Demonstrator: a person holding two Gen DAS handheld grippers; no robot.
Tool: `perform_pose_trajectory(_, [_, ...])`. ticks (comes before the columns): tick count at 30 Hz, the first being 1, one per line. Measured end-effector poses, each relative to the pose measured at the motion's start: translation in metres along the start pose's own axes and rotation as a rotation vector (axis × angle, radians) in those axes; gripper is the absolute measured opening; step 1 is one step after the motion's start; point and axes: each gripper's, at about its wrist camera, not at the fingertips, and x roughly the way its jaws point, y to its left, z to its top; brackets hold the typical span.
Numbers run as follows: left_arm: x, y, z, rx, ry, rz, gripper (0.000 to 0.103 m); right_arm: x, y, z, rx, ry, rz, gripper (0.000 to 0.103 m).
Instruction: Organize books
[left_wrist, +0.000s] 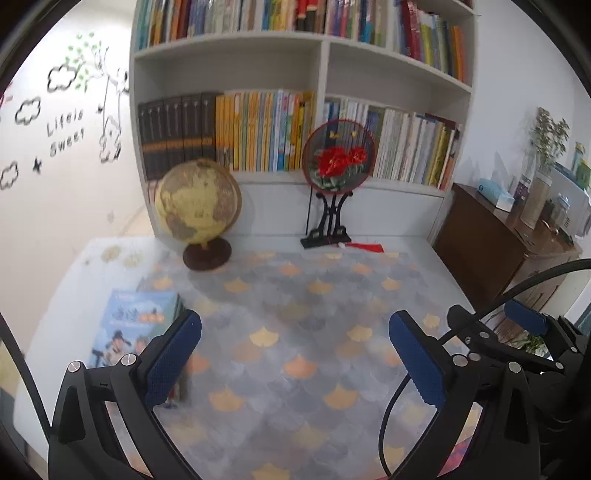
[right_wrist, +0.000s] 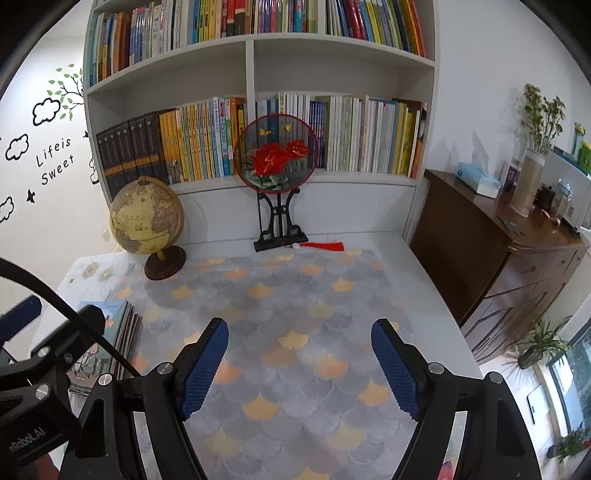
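Left hand-held gripper (left_wrist: 295, 354) hovers spread wide and empty above the patterned desk (left_wrist: 295, 295); a stack of books (left_wrist: 136, 328) lies near left, just beside its left finger. Globe (right_wrist: 147, 218) far left, bookshelf (right_wrist: 251, 92) behind. Right hand-held gripper (right_wrist: 300, 363) also spread, empty

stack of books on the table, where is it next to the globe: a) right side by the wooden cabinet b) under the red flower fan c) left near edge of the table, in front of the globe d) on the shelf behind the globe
c: the stack of books lies flat at the table's left near side, nearer the camera than the globe, by the left hand-held gripper.
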Motion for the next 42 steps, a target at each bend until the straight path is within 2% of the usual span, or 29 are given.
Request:
perform_pose_trajectory(4, [0.008,-0.002,-0.007,-0.033,0.033,0.023,0.102,0.004,-0.005,-0.002,-0.007,0.008,0.004,0.078])
perform_pose_trajectory(11, [0.012,-0.017,-0.008,0.030,0.033,0.054,0.102,0.013,-0.014,-0.004,-0.011,0.025,0.006,0.078])
perform_pose_trajectory(15, [0.022,-0.020,-0.010,0.052,0.082,0.039,0.102,0.020,-0.019,-0.004,-0.006,0.044,0.008,0.078])
perform_pose_trajectory(21, [0.028,-0.018,-0.009,0.030,0.074,0.107,0.102,0.029,-0.021,-0.005,-0.003,0.067,0.028,0.078])
perform_pose_trajectory(24, [0.034,-0.018,-0.008,0.075,0.084,0.103,0.102,0.034,-0.023,-0.005,-0.012,0.073,0.031,0.078])
perform_pose_trajectory(26, [0.040,-0.018,-0.007,0.101,0.091,0.136,0.102,0.037,-0.024,-0.005,-0.010,0.082,0.038,0.078])
perform_pose_trajectory(32, [0.052,-0.018,-0.005,0.087,0.130,0.083,0.102,0.049,-0.031,-0.004,0.005,0.100,0.041,0.078])
perform_pose_trajectory(38, [0.059,-0.032,-0.003,0.113,0.142,0.080,0.102,0.062,-0.036,-0.002,0.020,0.129,0.042,0.078])
perform_pose_trajectory(42, [0.061,-0.039,0.002,0.118,0.141,0.064,0.102,0.064,-0.039,0.003,0.023,0.118,0.046,0.078])
